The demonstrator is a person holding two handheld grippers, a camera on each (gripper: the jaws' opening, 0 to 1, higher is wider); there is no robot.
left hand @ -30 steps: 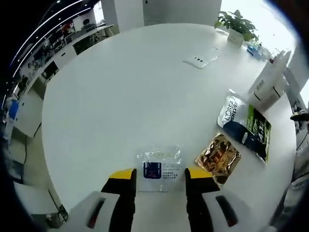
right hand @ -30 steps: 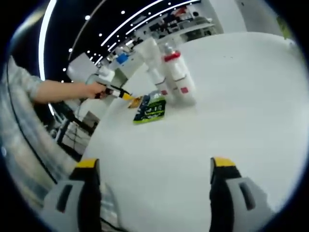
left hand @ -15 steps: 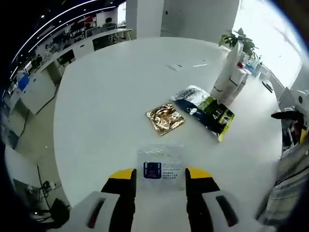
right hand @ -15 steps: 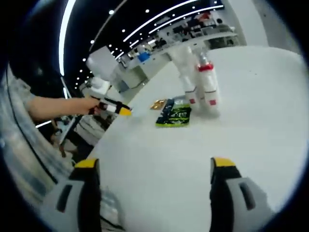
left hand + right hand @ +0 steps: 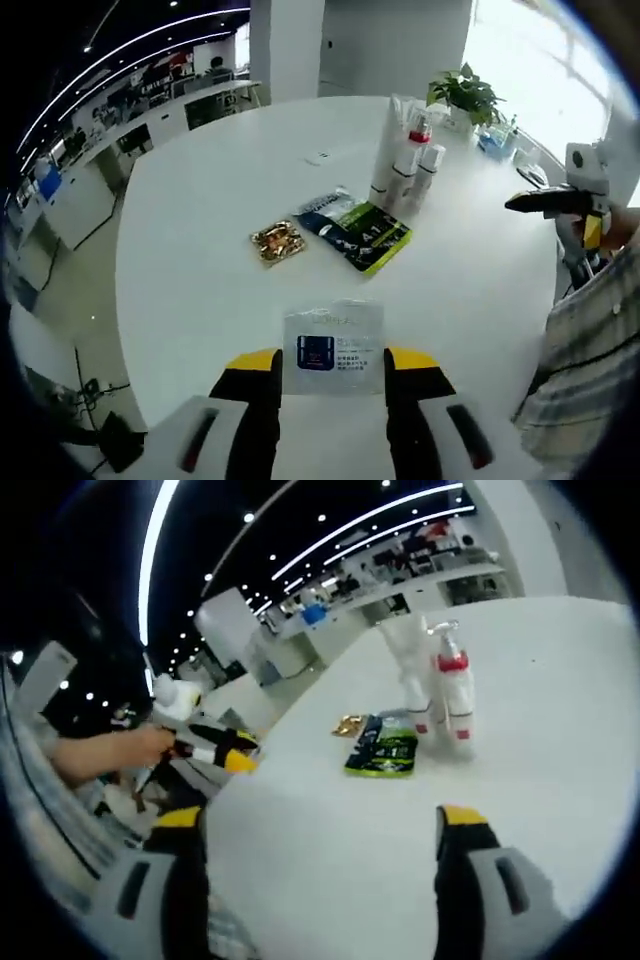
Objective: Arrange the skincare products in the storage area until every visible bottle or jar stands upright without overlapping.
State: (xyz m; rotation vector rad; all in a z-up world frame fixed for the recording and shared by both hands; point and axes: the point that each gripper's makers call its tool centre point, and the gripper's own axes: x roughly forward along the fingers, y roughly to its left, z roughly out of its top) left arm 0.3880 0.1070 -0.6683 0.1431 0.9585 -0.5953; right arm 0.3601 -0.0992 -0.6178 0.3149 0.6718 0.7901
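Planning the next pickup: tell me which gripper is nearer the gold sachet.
Left, likely. The left gripper, shut on a clear packet, faces the gold sachet across bare table; the right gripper sits farther back, beyond the green pouch.

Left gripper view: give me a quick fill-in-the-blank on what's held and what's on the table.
1. The left claw is shut on a clear ____.
2. The gold sachet lies beside the ____-and-dark sachet.
3. The bottles stand ____ on the white table.
4. The right claw holds ____.

Missing words: sachet; green; upright; nothing
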